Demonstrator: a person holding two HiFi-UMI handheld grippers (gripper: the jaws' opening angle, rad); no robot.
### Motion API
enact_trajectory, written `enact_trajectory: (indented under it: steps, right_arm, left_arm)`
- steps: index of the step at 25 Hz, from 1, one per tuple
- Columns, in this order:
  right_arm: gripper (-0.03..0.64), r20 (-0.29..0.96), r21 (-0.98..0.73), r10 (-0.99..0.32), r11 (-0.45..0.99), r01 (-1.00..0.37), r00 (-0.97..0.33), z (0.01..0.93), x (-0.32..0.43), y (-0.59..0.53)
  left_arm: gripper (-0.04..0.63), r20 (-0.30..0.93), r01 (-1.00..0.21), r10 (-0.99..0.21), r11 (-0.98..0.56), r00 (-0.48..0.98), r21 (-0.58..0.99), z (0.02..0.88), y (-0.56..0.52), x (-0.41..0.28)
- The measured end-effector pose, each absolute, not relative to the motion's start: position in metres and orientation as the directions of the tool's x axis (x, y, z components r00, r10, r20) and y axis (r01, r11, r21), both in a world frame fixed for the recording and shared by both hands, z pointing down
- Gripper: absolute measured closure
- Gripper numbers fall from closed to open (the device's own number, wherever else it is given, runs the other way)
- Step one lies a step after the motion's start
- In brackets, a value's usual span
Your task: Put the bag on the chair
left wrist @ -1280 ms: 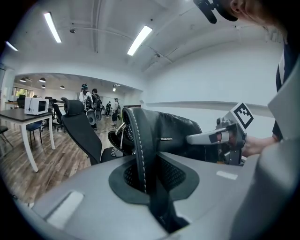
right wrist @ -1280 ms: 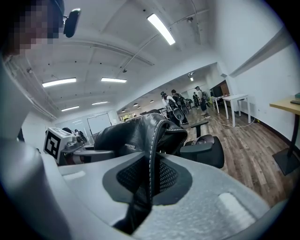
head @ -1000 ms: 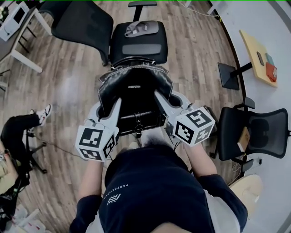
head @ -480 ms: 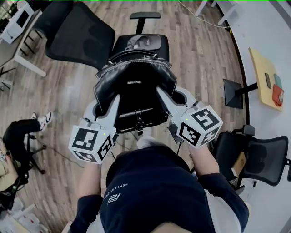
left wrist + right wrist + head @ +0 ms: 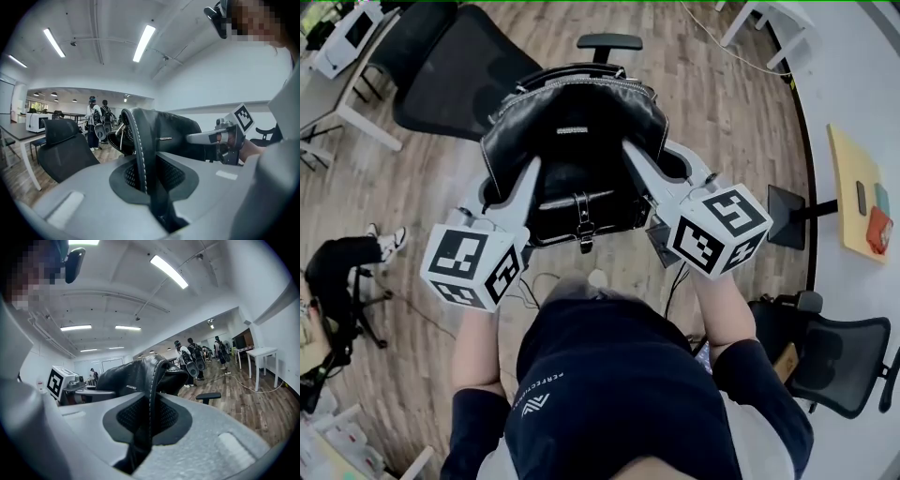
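Note:
A black leather bag (image 5: pixel 572 141) with white stitching hangs between my two grippers, above the seat of a black office chair (image 5: pixel 441 70). The bag hides that seat. Only the mesh backrest at the upper left and one armrest (image 5: pixel 609 42) show. My left gripper (image 5: pixel 502 187) is shut on the bag's left edge (image 5: pixel 140 154). On the bag's right edge (image 5: pixel 152 394) my right gripper (image 5: pixel 661 164) is also shut. Each gripper view shows the other gripper across the bag: the right gripper (image 5: pixel 220 138) and the left gripper (image 5: pixel 70 385).
A second black chair (image 5: pixel 834 352) stands at the lower right, beside a pale desk (image 5: pixel 858 178) and a black stand base (image 5: pixel 783 216). A white table (image 5: pixel 347 56) is at the upper left. A seated person's leg (image 5: pixel 347 258) is at the left. People with backpacks (image 5: pixel 96 122) stand far off.
Both grippers have carried the bag forward over the chair. It now covers the seat and the grey thing that lay on it. The grip on the bag has not changed.

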State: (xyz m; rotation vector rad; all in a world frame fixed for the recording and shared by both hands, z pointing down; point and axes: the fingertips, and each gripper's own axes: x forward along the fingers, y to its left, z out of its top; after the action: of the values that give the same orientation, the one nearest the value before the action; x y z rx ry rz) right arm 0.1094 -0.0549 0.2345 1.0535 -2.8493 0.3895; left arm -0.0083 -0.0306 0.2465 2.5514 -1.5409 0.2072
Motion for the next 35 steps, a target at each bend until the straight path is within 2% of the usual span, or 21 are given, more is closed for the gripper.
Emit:
enact_trajectory:
  steps: [9,15,35]
  right_arm:
    - [0.591,0.132,-0.189,-0.619,0.751,-0.633,-0.774,0.217,0.084,-0.105]
    - [0.591,0.140,-0.159,-0.641,0.738,-0.656,-0.755,0.218,0.074,-0.146]
    - [0.589,0.252,-0.210,-0.658,0.679,-0.704,-0.710,0.305,0.002,-0.300]
  left_arm:
    - [0.543,0.164,-0.909,-0.897,-0.416,0.411,0.005,0.227,-0.078,-0.032]
    - [0.545,0.153,-0.903,-0.891,-0.429,0.427,0.020,0.231,-0.120,-0.042]
    - [0.545,0.259,-0.888,-0.849,-0.441,0.461,0.132,0.319,-0.273,-0.115]
